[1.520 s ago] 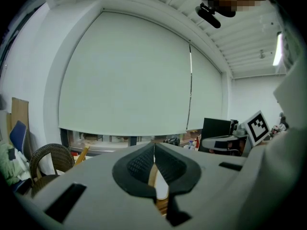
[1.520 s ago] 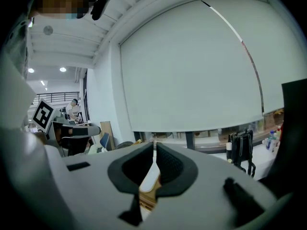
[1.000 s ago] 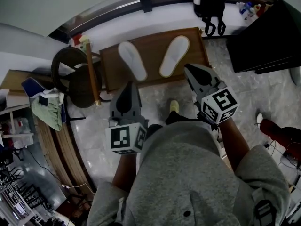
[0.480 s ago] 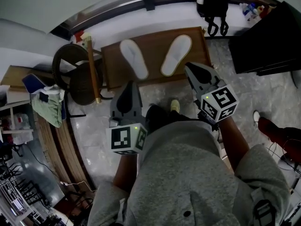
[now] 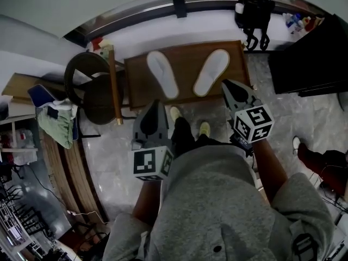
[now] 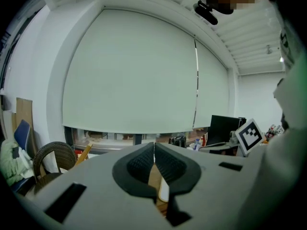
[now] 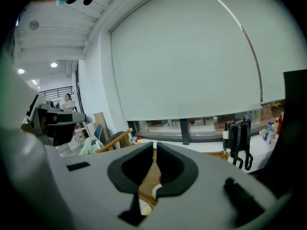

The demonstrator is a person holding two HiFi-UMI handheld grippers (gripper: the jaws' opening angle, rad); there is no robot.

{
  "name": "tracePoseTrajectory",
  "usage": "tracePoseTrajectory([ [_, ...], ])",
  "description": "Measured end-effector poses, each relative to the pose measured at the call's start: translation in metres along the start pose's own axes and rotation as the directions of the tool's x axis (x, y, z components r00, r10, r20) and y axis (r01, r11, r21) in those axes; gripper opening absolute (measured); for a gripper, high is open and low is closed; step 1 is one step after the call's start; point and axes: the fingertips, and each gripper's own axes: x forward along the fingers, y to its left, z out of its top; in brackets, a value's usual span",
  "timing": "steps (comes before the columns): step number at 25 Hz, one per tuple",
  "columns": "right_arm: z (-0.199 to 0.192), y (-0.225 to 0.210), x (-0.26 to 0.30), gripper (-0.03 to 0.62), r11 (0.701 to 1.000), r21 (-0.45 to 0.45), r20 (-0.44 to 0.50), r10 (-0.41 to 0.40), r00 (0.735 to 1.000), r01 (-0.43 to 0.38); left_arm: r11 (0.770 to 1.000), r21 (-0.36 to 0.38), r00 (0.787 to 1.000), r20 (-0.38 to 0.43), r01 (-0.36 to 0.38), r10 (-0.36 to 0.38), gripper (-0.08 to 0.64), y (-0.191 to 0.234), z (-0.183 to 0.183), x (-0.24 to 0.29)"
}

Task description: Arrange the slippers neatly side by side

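Two white slippers lie soles up on a brown wooden board [image 5: 185, 93] on the floor, splayed in a V: the left slipper [image 5: 162, 74] and the right slipper [image 5: 211, 72]. My left gripper [image 5: 154, 103] hovers short of the board's near edge, below the left slipper, jaws shut and empty. My right gripper [image 5: 225, 84] is over the board's near right corner, beside the right slipper's heel, also shut and empty. In the left gripper view the gripper [image 6: 154, 150] shows board and a sliver of slipper [image 6: 163, 191] behind its closed pads. The right gripper view shows the same past its gripper [image 7: 154, 150].
A wicker chair [image 5: 89, 88] and a leaning wooden pole [image 5: 114, 86] stand left of the board. A black bag [image 5: 254, 12] hangs at the wall, with a black cabinet [image 5: 312, 53] at right. The person's feet [image 5: 204, 128] stand on the marble floor just before the board.
The person has stepped toward the board, one foot coming forward on the left. Both grippers sit nearer the slippers, and the right gripper has dropped lower. Both stay shut.
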Motion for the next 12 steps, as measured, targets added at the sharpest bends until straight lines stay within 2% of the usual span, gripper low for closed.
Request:
tracePoseTrajectory([
  [5,-0.013,-0.013,0.024,0.035,0.998,0.062,-0.051,-0.021,0.998,0.024,1.0,-0.003,1.0,-0.01,-0.015,0.015,0.017,0.015,0.002,0.01],
  [9,-0.032,-0.032,0.045,0.038,0.989,0.092,-0.095,-0.104,0.99,0.113,0.999,-0.02,0.999,-0.03,-0.031,0.03,0.017,0.028,-0.004,0.016],
  [10,-0.038,-0.037,0.05,0.044,0.986,0.102,-0.108,-0.123,0.987,0.134,0.999,-0.023,0.999,-0.038,-0.03,0.03,0.017,0.03,-0.007,0.018],
  [12,-0.051,-0.046,0.062,0.095,0.977,0.132,-0.144,-0.146,0.979,0.165,0.999,-0.025,0.998,-0.058,-0.026,0.024,0.017,0.035,-0.011,0.024],
])
